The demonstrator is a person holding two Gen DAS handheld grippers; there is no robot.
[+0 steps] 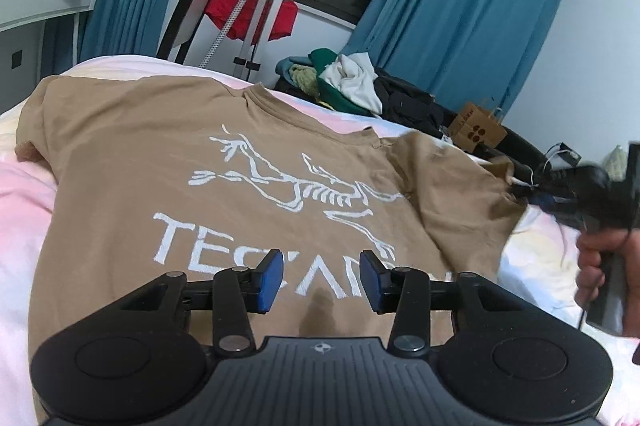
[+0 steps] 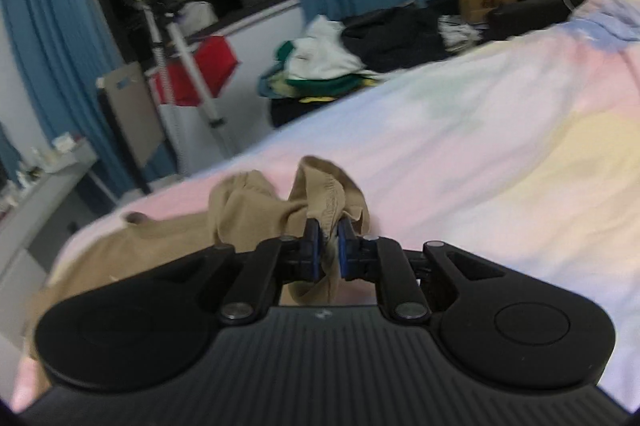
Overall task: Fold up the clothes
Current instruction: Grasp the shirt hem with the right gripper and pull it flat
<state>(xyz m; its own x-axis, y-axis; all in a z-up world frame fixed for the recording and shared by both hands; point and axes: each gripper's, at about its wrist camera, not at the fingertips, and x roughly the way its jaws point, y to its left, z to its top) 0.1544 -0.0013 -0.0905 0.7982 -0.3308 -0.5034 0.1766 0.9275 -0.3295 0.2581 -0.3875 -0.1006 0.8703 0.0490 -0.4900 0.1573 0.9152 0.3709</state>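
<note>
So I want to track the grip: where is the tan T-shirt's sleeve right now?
In the right wrist view the sleeve is bunched, pinched in the right gripper, above the pastel bedspread.

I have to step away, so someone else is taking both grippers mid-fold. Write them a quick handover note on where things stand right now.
Right gripper: shut on the sleeve hem of the tan cotton T-shirt with the white skeleton print, the fabric bunched between its blue pads.
Left gripper: open, holding nothing, poised over the shirt's lower printed area.
The shirt lies spread, print side up, on the pastel tie-dye bedsheet. Its other sleeve is still laid out flat.
Done: one sleeve gripped.
Left: fold that sleeve inward, do the other sleeve, then fold the body. The unsorted clothes pile sits beyond the bed.
</note>
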